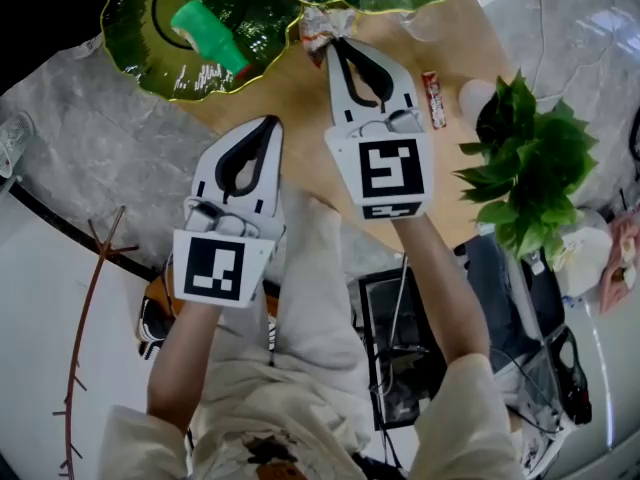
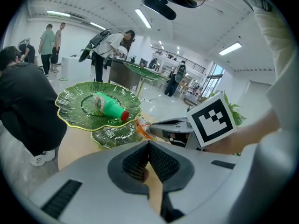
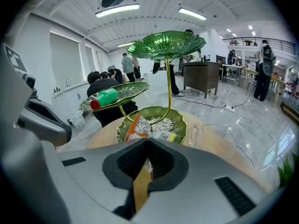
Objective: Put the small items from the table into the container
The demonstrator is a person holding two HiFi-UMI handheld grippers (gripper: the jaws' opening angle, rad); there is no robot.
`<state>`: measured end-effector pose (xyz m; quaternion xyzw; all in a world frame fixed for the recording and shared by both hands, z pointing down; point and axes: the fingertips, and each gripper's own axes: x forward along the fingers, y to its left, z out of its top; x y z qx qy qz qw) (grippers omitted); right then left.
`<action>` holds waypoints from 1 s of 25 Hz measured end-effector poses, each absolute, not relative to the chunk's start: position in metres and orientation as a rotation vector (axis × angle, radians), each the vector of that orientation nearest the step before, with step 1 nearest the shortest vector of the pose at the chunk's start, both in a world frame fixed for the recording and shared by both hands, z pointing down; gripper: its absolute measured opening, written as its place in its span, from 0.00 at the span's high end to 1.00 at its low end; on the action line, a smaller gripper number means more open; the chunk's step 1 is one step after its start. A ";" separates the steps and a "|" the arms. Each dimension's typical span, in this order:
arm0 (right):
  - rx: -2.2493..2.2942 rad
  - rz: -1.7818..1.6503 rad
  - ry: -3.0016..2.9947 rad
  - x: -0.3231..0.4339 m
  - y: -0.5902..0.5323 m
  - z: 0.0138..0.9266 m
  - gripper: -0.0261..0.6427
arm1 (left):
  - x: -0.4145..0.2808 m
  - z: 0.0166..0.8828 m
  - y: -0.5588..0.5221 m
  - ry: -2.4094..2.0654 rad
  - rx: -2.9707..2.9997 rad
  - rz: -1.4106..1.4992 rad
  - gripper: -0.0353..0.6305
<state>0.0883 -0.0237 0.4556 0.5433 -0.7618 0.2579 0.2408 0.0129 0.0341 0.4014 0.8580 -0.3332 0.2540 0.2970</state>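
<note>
Holding a snack packet [image 1: 315,26] pinched just over the lowest leaf dish [image 3: 176,119], the right gripper [image 1: 337,41] seems ready to let go there; the left gripper [image 1: 271,121] hangs closed, empty.

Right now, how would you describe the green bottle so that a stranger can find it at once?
On the round wooden table stands a tiered stand of green leaf-shaped dishes. The green bottle lies on its side on the middle dish, which juts out sideways. Its red cap sets it apart from the orange-and-white packet at the lowest dish.
</note>
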 end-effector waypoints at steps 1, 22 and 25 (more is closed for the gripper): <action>1.495 0.698 -2.087 0.089 -0.026 0.457 0.94 | 0.013 0.402 0.033 -0.888 2.281 0.673 0.95; 1.577 0.723 -2.061 0.086 -0.062 0.492 0.94 | 0.011 0.419 0.036 -0.877 2.269 0.695 0.95; 1.583 0.717 -2.053 0.086 -0.063 0.496 0.94 | 0.010 0.419 0.035 -0.874 2.274 0.698 0.95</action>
